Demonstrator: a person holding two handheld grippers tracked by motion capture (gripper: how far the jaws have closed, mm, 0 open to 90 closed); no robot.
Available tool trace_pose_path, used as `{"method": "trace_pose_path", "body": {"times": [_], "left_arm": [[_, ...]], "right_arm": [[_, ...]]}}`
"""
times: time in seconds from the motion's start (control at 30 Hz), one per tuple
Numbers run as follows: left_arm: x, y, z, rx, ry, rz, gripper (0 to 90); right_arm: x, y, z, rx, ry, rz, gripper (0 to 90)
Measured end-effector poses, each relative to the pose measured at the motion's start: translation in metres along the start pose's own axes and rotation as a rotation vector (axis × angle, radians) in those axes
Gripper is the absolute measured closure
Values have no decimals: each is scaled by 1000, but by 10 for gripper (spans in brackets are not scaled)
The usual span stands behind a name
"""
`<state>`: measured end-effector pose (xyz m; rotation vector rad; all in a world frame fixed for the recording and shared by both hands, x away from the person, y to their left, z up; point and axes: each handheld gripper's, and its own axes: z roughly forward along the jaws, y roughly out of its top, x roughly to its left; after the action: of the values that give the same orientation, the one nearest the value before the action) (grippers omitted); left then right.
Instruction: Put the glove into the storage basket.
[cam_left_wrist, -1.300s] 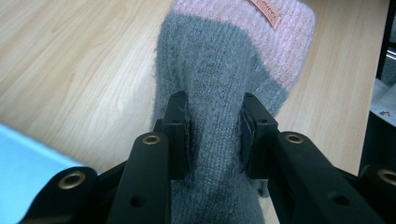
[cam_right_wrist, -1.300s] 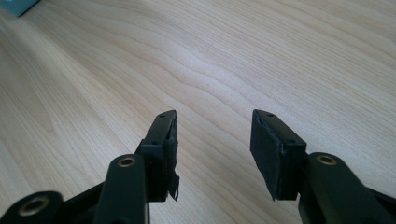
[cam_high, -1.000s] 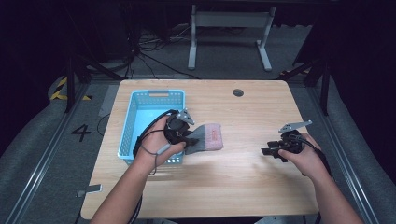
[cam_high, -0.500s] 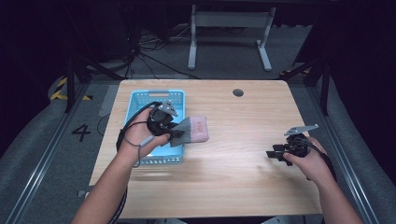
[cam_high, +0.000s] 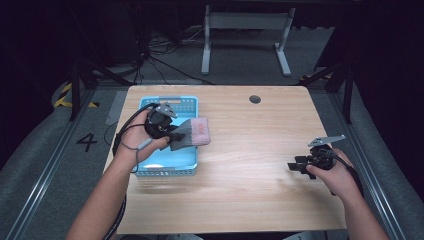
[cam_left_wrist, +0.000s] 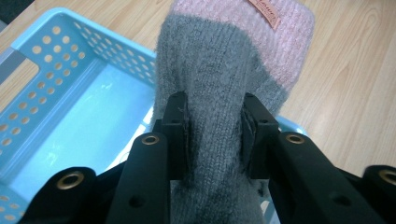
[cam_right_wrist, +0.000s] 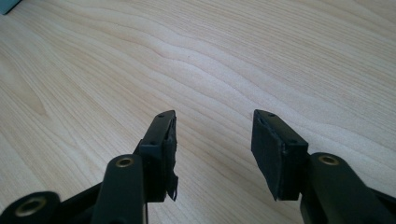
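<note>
Starting at the left, I am looking at the blue basket (cam_high: 167, 167) sitting on the left side of the table (cam_high: 250, 200), open side up and bare inside as far as I can see. I am holding the left gripper (cam_high: 176, 136) above its right rim, jaws clamped on the grey end of the sock (cam_high: 194, 134); in the left gripper view the pads (cam_left_wrist: 180, 135) are pressing the knit in from both sides. The sock's long axis is running away from the jaws toward the table's middle, so its pink cuff is hanging past the basket's right wall, over bare wood. That is the relation I am weighing: the basket lies to the left of and below the sock, so I judge the sock needs carrying further left before any release, or the cuff will drape over the rim. Far to the right, well apart from all this, the right gripper (cam_high: 296, 165) is sitting low over the wood, jaws spread with nothing between them.
</note>
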<state>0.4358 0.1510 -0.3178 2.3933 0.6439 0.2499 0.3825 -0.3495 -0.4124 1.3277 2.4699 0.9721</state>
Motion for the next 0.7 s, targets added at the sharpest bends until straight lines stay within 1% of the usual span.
{"method": "trace_pose_path", "body": {"times": [0.17,0.23,0.33,0.53,0.7], "left_arm": [[12,-6,-1,2,3,-29,678],[17,-8,-1,-4,5,-38,678],[26,-12,-1,-15,-12,-49,678],[41,-19,0,-2,5,-60,678],[49,-24,2,11,14,-53,678]], "right_arm": [[0,-1,0,3,-2,4,508],[0,-1,0,2,-3,6,508],[-1,-1,0,2,-6,8,508],[0,-1,1,0,-3,8,507],[-1,-3,0,3,-7,15,507]]}}
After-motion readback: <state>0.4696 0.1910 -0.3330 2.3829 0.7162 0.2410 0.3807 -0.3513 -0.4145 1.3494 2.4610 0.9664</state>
